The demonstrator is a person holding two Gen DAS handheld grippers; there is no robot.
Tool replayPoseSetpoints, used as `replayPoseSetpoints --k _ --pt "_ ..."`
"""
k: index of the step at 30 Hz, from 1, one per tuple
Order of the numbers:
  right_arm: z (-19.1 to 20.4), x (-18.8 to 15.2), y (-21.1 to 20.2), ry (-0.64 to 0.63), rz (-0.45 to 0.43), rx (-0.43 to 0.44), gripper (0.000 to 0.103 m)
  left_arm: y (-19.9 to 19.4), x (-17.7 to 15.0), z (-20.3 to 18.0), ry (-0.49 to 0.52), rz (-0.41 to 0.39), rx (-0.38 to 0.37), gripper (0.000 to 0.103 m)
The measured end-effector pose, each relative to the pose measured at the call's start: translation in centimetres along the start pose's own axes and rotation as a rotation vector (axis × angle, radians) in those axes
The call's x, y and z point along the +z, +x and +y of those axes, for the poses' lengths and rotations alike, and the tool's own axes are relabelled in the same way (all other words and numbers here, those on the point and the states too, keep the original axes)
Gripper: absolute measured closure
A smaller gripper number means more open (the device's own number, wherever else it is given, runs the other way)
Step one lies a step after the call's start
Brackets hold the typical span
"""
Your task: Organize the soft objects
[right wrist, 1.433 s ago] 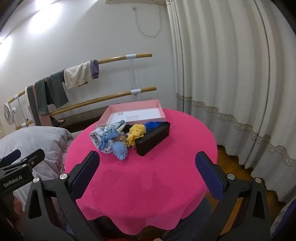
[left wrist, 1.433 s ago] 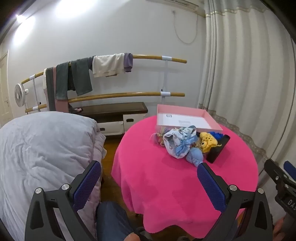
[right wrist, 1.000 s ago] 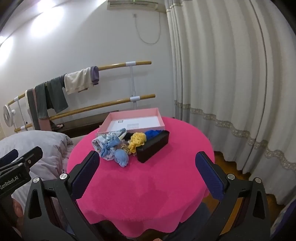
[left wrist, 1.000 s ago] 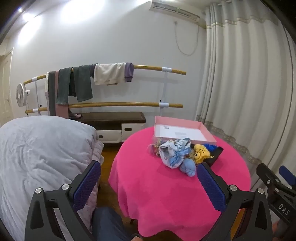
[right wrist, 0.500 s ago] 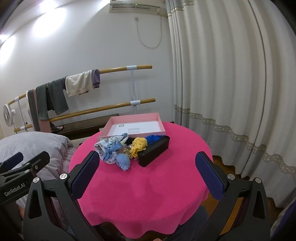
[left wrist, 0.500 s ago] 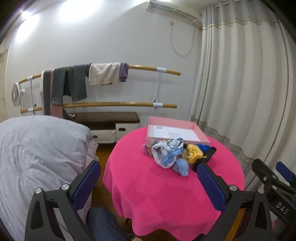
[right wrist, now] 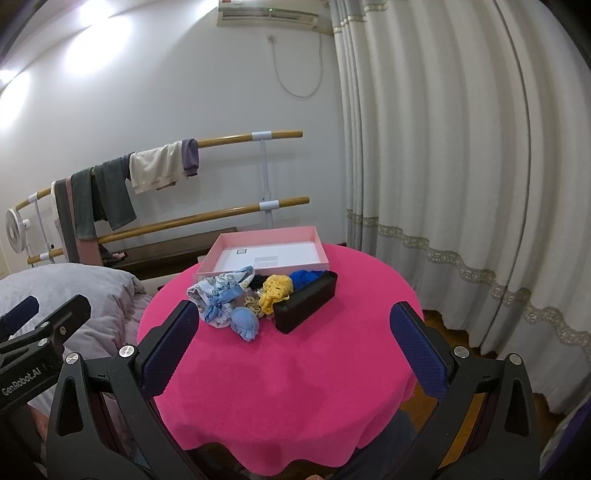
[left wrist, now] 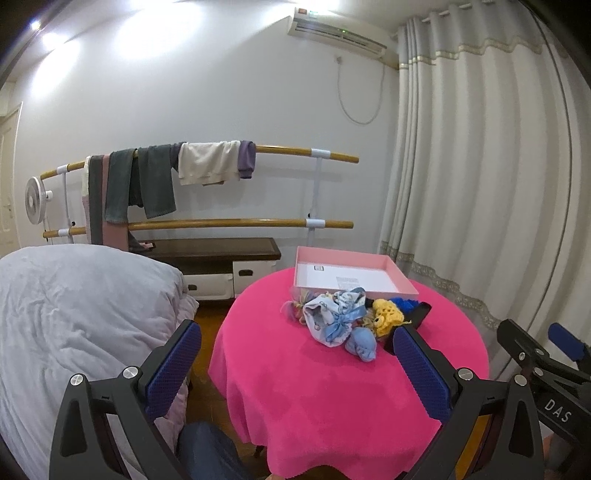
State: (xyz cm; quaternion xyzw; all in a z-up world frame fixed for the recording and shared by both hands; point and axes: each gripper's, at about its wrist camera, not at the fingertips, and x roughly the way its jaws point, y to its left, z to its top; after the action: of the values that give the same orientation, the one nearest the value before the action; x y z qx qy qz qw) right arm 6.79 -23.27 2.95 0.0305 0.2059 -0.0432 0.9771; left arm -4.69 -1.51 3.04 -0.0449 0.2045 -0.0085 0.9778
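Hovering: both hand-held grippers spread, empty | soft pile ahead, apart

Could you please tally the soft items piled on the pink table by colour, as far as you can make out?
Light blue: 2, patterned cloth and small bundle
Yellow: 1, crocheted piece
Dark blue: 1, fuzzy piece
Total: 4 clearly distinguishable; others partly hidden.

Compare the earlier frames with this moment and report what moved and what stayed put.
Both cameras pulled back and tilted upward: the pink table now looks smaller and lower, and the air conditioner has come into view. The left gripper and right gripper stayed open and empty. The soft pile, black box and pink tray have not shifted.
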Motion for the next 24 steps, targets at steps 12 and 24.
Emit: replayPoseSetpoints --k 12,24 --pt "-0.8 1.2 1.9 0.004 -0.004 -0.013 0.000 2.7 0.8 -0.6 0.015 -0.016 0.006 0.000" --pt "-0.8 1.6 7.8 -0.025 0.056 -0.008 0.000 11.4 1.1 -1.8 0.046 0.011 0.004 0.000"
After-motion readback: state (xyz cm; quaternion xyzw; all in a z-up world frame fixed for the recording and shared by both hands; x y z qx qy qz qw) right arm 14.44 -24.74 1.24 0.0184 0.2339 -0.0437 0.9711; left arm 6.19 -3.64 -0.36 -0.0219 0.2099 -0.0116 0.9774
